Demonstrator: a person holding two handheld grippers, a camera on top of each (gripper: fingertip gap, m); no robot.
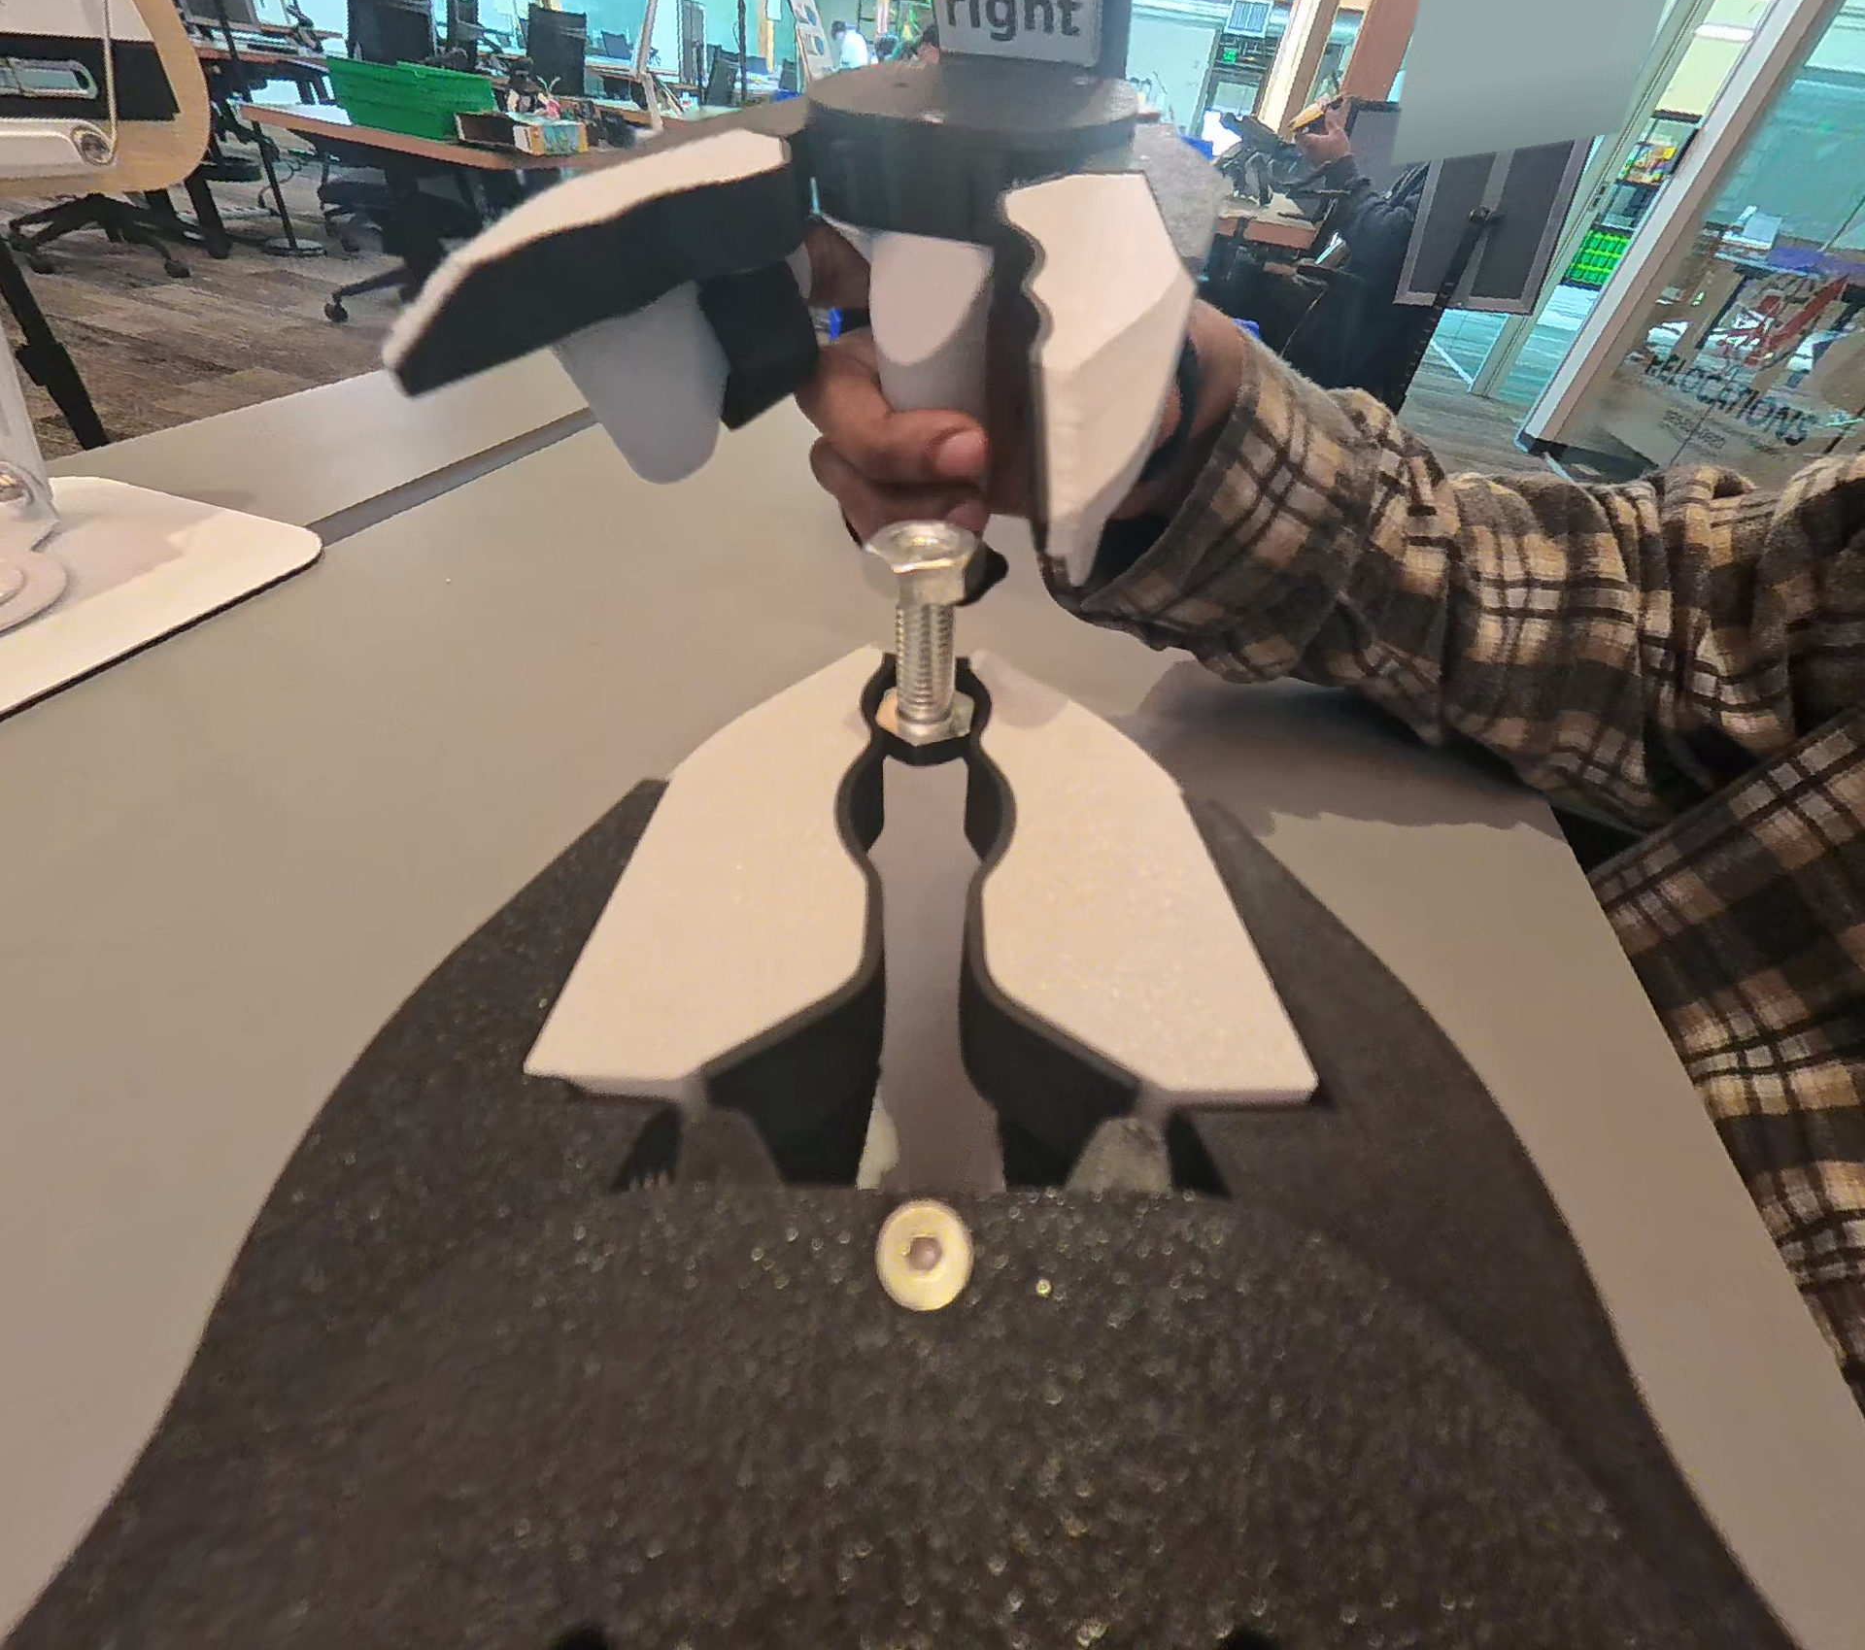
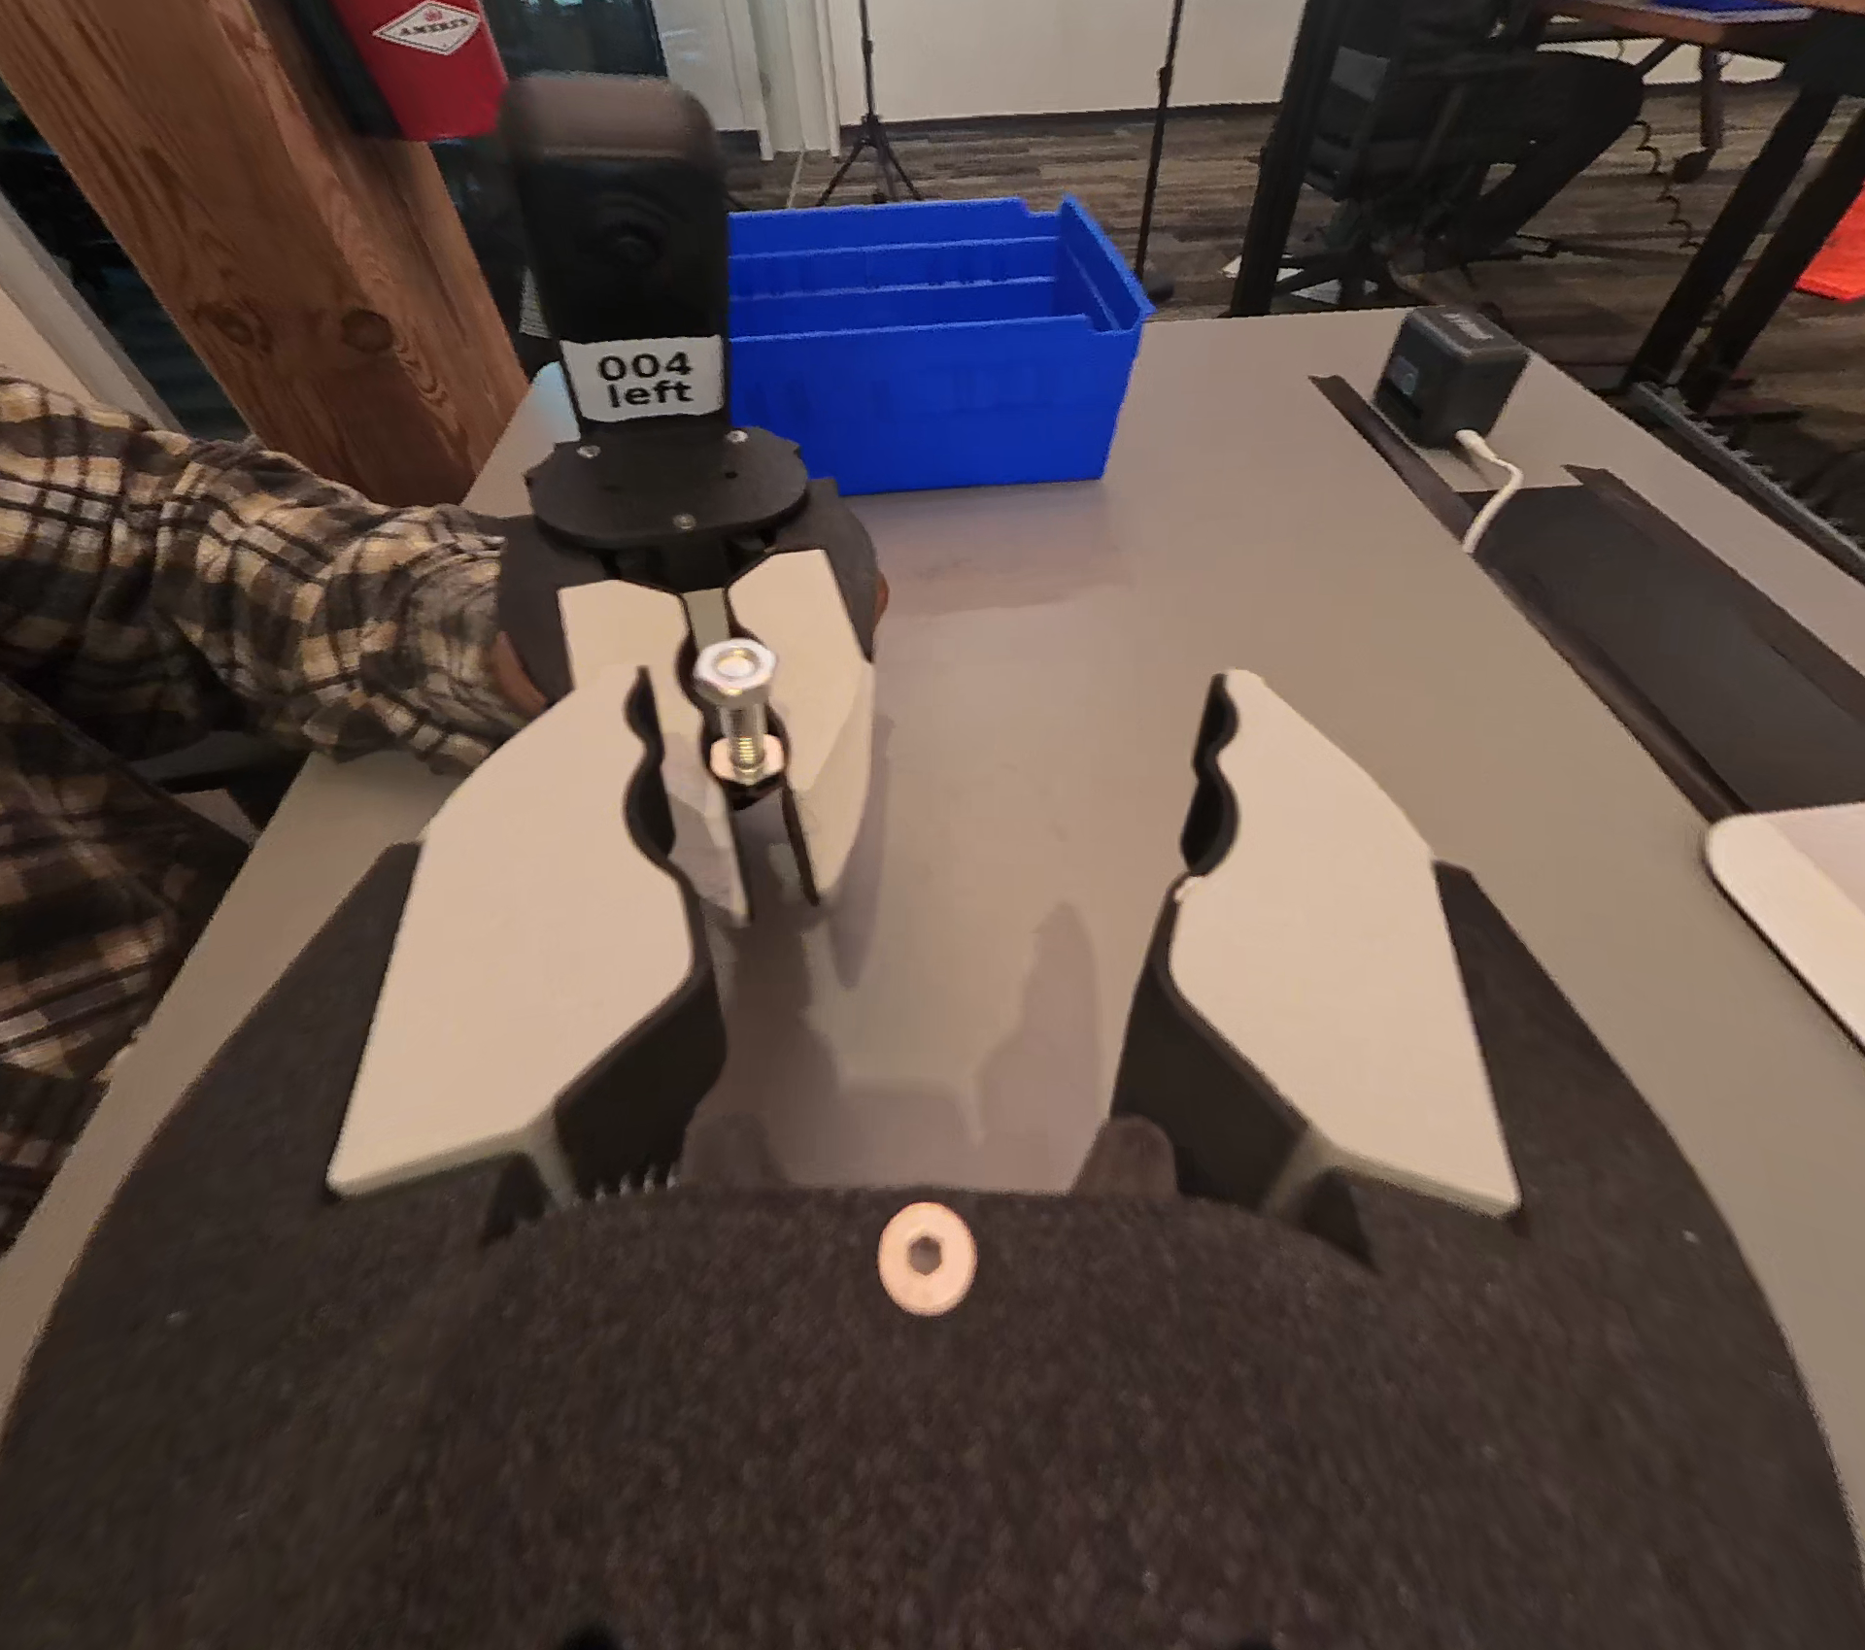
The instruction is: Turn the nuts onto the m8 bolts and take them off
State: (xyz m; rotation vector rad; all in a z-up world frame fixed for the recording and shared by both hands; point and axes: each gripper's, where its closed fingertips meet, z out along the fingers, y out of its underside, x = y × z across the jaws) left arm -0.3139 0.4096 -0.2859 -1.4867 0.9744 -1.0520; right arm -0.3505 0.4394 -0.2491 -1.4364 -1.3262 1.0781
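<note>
Gripping the nut (image 1: 923,719), the left gripper (image 1: 923,734) held the bolt (image 1: 923,623) upright; the right gripper (image 2: 934,794) gaped empty, apparently just beside it.

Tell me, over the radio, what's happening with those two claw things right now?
Left gripper shut on nut, bolt standing head-up in it. Right gripper open, off the bolt. Blue bin behind, nothing in the way.

Open-plan office beyond grey bench (image 2: 1262,593). Blue bin (image 2: 928,381) at bench far edge; black adapter (image 2: 1453,376) near far right corner. Timber post (image 2: 202,118), red extinguisher (image 2: 399,2), glass partitions (image 1: 1716,189), desks (image 1: 404,133), carpeted floor (image 1: 182,330).
</note>
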